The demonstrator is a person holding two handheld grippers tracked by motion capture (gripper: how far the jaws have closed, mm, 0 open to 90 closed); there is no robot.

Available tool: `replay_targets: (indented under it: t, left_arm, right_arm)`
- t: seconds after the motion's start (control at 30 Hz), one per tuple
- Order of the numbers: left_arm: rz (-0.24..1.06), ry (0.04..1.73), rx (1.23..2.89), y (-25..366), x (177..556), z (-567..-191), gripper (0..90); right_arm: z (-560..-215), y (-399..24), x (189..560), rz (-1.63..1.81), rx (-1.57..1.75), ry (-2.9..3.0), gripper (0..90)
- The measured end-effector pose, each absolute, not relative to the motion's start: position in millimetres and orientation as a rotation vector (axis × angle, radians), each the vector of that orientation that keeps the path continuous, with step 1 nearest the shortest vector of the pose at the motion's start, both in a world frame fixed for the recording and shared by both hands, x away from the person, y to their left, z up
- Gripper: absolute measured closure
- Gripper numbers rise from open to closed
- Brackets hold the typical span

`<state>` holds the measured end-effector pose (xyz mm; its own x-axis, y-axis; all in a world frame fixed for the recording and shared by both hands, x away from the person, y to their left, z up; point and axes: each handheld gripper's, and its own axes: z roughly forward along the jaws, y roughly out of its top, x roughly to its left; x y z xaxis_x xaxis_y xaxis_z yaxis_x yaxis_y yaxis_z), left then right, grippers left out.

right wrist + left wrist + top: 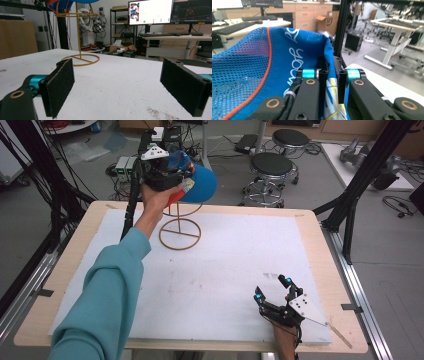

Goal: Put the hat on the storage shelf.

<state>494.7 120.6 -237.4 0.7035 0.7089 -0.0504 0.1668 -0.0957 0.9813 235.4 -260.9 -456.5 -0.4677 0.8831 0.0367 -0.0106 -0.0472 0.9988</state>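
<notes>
A blue cap (201, 182) with a red-orange trim is held up above a gold wire stand (180, 234) at the table's far left. My left gripper (172, 176) is shut on the cap's edge. In the left gripper view the jaws pinch the blue fabric (294, 57), with mesh to the left. My right gripper (274, 291) rests low near the table's front right, open, nothing between its pads (60, 86). The stand (79, 58) rises ahead of it in the right gripper view, the cap (70, 3) over its top ring.
A white mat (220, 270) covers the wooden table (320, 245). Two black stools (270, 170) stand on the floor beyond the far edge. A black frame post (365, 175) slants at the right. Cables and boxes lie behind the table's far left.
</notes>
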Motion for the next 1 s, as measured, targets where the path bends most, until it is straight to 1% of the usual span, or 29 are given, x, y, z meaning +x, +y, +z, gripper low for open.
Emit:
replay_targets:
  t: [0.43,0.77,0.9,1.0]
  left_arm:
    - [0.562,0.76,1.65,131,487,-249,82.1]
    - [0.586,0.746,1.689,131,484,-251,80.3]
    - [0.606,0.75,1.704,131,482,-250,76.0]
    - [0.608,0.754,1.701,132,480,-250,70.9]
  right_arm:
    - [-457,-261,235,1.602,0.943,1.519,11.3]
    - [-457,-261,235,1.601,0.938,1.519,11.3]
    - [-457,-261,235,1.605,0.94,1.516,11.3]
    - [-457,-261,236,1.604,0.937,1.515,11.3]
